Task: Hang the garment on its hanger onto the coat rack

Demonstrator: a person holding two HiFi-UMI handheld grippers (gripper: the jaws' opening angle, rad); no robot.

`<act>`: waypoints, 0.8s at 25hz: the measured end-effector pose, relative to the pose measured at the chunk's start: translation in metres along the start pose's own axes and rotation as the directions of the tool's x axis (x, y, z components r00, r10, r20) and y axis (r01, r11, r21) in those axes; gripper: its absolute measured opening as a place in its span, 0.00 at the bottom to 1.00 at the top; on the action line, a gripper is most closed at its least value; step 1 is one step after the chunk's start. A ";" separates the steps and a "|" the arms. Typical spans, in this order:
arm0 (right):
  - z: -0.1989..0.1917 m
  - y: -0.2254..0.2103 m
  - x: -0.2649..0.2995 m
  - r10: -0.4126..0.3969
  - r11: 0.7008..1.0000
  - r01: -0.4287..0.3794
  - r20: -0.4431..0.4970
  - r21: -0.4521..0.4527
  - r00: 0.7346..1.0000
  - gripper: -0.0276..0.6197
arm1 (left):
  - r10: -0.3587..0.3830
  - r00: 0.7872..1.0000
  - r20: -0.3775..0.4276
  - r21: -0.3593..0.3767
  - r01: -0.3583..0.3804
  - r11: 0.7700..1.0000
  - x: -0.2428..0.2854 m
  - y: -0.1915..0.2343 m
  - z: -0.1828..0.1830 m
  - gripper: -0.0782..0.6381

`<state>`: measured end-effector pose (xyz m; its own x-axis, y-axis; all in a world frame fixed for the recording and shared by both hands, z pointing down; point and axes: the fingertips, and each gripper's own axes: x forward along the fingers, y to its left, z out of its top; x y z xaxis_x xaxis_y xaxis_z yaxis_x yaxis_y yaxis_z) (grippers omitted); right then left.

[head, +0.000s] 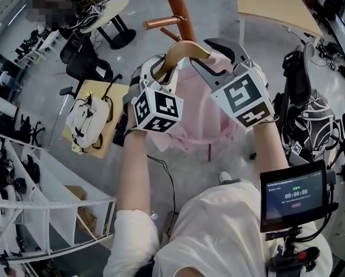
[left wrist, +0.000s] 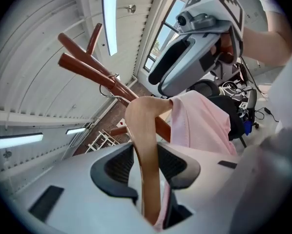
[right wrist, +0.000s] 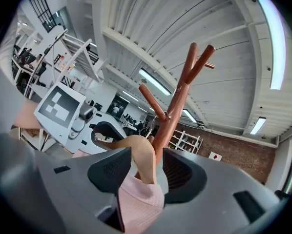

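Note:
A wooden hanger (head: 187,49) carries a pink garment (head: 201,117) and sits high against the brown coat rack (head: 175,4), just under a peg (head: 164,23). The hanger's thin metal hook (left wrist: 109,89) lies at the rack's branches (left wrist: 87,67); I cannot tell whether it rests on one. My left gripper (left wrist: 146,165) is open, with one hanger arm (left wrist: 145,140) between its jaws. My right gripper (right wrist: 143,172) is shut on the other hanger end (right wrist: 141,155), where the pink cloth (right wrist: 138,199) bunches between the pads. In the head view both grippers (head: 155,74) (head: 216,68) flank the hanger.
On the floor below, a small yellow table (head: 112,94) holds a white bag (head: 86,120). Black office chairs (head: 86,62) and a round table (head: 106,10) stand at the left. A chair piled with black gear (head: 302,97) is at the right, and white shelving (head: 22,212) at lower left.

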<state>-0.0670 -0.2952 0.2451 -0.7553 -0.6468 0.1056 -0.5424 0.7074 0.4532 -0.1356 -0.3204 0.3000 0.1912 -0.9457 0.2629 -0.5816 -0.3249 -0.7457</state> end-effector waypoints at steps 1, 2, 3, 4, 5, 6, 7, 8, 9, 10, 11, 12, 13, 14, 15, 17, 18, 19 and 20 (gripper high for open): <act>0.002 0.003 0.002 0.009 1.000 -0.009 0.004 -0.003 1.000 0.33 | -0.003 1.000 0.015 -0.017 0.004 1.000 -0.003 -0.001 0.001 0.29; 0.003 0.006 0.005 0.018 1.000 -0.018 0.001 -0.005 1.000 0.33 | -0.011 1.000 0.027 -0.034 0.012 0.999 -0.005 -0.003 0.003 0.29; 0.001 0.009 0.008 0.026 1.000 -0.026 -0.008 -0.006 1.000 0.33 | -0.025 0.999 0.035 -0.051 0.027 0.998 -0.008 -0.005 0.004 0.29; -0.002 0.012 0.011 0.033 0.999 -0.033 -0.021 -0.009 0.999 0.33 | -0.040 0.998 0.039 -0.069 0.043 0.997 -0.012 -0.007 0.004 0.29; -0.005 0.015 0.014 0.039 0.999 -0.039 -0.035 -0.013 0.999 0.33 | -0.050 0.998 0.040 -0.085 0.054 0.995 -0.017 -0.007 0.003 0.29; -0.007 0.018 0.017 0.043 0.999 -0.044 -0.043 -0.019 0.998 0.33 | -0.050 0.998 0.037 -0.099 0.054 0.994 -0.023 -0.006 0.002 0.29; -0.006 0.021 0.017 0.048 0.999 -0.049 -0.043 -0.024 0.998 0.33 | -0.038 0.999 0.033 -0.110 0.042 0.993 -0.031 -0.004 0.000 0.29; -0.004 0.024 0.017 0.054 0.998 -0.055 -0.032 -0.023 0.998 0.33 | -0.016 0.999 0.031 -0.122 0.020 0.992 -0.039 0.000 -0.002 0.29; 0.002 0.027 0.016 0.063 0.998 -0.064 -0.011 -0.015 0.998 0.33 | 0.012 0.999 0.033 -0.138 -0.007 0.990 -0.048 0.005 -0.003 0.29; 0.009 0.030 0.014 0.076 0.997 -0.076 0.018 -0.003 0.997 0.33 | 0.045 0.998 0.037 -0.160 -0.039 0.986 -0.058 0.011 -0.003 0.29; 0.018 0.034 0.013 0.093 0.996 -0.094 0.051 0.010 0.994 0.33 | 0.081 0.996 0.039 -0.184 -0.073 0.980 -0.069 0.017 -0.004 0.29; 0.027 0.040 0.012 0.115 0.993 -0.117 0.084 0.022 0.990 0.33 | 0.121 0.992 0.036 -0.207 -0.111 0.972 -0.081 0.024 -0.006 0.29; 0.037 0.047 0.013 0.142 0.989 -0.146 0.117 0.029 0.983 0.33 | 0.163 0.986 0.026 -0.226 -0.153 0.962 -0.094 0.030 -0.009 0.29; 0.047 0.057 0.014 0.175 0.983 -0.181 0.148 0.029 0.973 0.33 | 0.208 0.978 0.008 -0.240 -0.200 0.950 -0.109 0.037 -0.014 0.29; 0.057 0.067 0.016 0.210 0.976 -0.218 0.176 0.024 0.962 0.33 | 0.251 0.968 -0.014 -0.251 -0.246 0.936 -0.125 0.043 -0.018 0.29; 0.075 0.087 0.020 0.273 0.959 -0.282 0.221 0.011 0.936 0.33 | 0.322 0.945 -0.053 -0.261 -0.324 0.909 -0.156 0.055 -0.025 0.29; 0.083 0.096 0.021 0.297 0.951 -0.308 0.237 0.008 0.925 0.33 | 0.349 0.935 -0.067 -0.264 -0.354 0.897 -0.171 0.061 -0.026 0.29; 0.092 0.106 0.022 0.321 0.943 -0.333 0.251 0.006 0.913 0.33 | 0.373 0.925 -0.078 -0.266 -0.380 0.886 -0.187 0.065 -0.027 0.29; 0.100 0.118 0.021 0.345 0.933 -0.359 0.264 0.004 0.901 0.33 | 0.397 0.913 -0.092 -0.268 -0.406 0.874 -0.205 0.070 -0.028 0.29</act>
<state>-0.1835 -0.1969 0.2119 -0.9646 -0.2630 0.0182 -0.2365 0.8937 0.3812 -0.2374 -0.1492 0.2114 -0.1290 -0.9916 0.0007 -0.7975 0.1033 -0.5945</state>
